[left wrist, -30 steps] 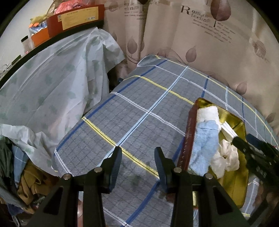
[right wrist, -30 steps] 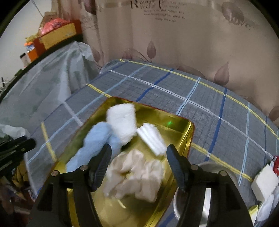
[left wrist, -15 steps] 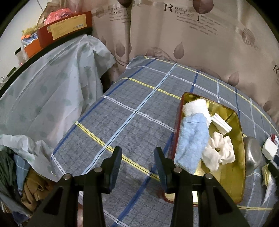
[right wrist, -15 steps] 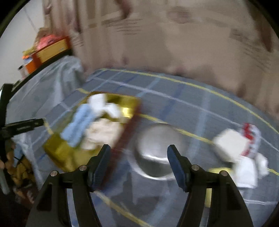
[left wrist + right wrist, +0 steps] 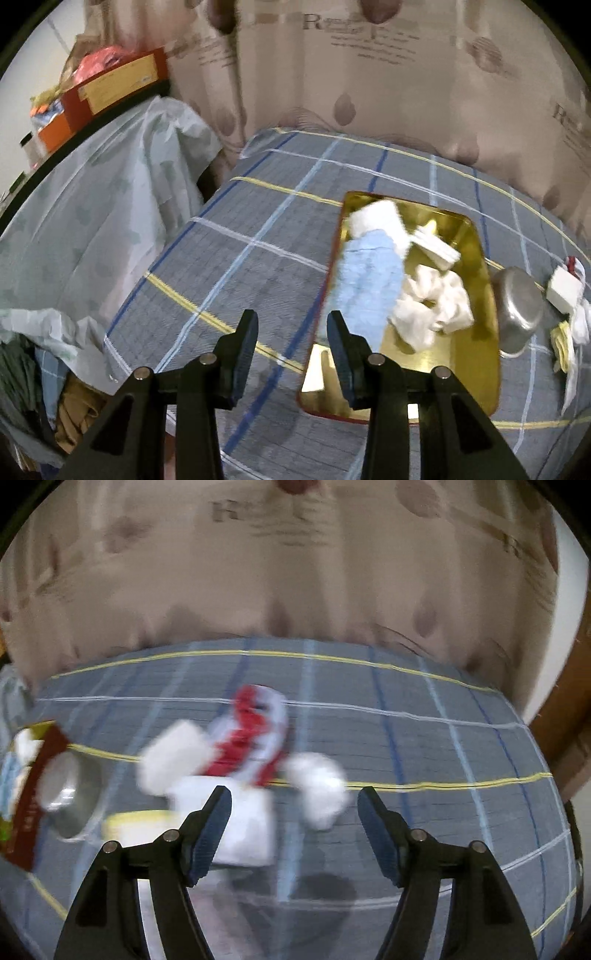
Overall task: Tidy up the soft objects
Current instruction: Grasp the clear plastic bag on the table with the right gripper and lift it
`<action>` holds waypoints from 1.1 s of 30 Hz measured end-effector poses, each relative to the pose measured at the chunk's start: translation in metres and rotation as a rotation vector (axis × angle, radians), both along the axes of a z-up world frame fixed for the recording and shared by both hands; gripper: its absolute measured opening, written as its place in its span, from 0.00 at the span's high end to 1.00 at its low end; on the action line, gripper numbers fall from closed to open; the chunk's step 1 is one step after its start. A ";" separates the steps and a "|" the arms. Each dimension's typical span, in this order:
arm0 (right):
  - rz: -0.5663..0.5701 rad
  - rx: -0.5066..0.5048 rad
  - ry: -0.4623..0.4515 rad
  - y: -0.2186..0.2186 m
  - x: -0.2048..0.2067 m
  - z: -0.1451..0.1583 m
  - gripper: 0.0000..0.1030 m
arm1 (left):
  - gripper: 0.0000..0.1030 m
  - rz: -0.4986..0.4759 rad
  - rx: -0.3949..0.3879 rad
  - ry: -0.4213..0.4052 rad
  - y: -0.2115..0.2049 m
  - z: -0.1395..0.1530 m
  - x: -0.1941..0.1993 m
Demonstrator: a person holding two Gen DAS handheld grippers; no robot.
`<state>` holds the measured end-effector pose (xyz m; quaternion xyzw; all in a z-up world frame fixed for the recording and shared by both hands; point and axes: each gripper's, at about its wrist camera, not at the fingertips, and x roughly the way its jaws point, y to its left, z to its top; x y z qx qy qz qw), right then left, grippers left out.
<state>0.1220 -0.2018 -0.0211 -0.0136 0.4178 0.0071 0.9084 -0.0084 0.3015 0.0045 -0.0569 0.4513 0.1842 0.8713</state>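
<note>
Cloths (image 5: pixel 373 284) are piled in the gold tray (image 5: pixel 476 258) mid-worktop; more soft items (image 5: pixel 243 753) lie toward the right edge. Left gripper (image 5: pixel 291 332) is held empty, parted; right gripper (image 5: pixel 295 808), just widened, is empty.

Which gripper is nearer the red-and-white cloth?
Right. The right gripper hovers open just before the red-and-white cloth; the left gripper is beyond the gold tray and metal bowl.

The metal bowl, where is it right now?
In the left wrist view the metal bowl lies on the plaid cloth at right, between the gold tray and the white block.
</note>
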 end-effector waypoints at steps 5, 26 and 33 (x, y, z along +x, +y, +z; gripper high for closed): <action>-0.015 -0.024 0.053 -0.027 0.021 -0.033 0.35 | 0.62 -0.071 0.030 -0.004 -0.034 0.009 0.000; 0.056 0.018 0.060 -0.027 0.041 -0.067 0.67 | 0.62 -0.461 -0.010 0.083 -0.189 -0.005 0.035; -0.001 0.043 0.063 -0.051 0.007 -0.067 0.67 | 0.62 -0.584 -0.044 0.104 -0.237 -0.012 0.047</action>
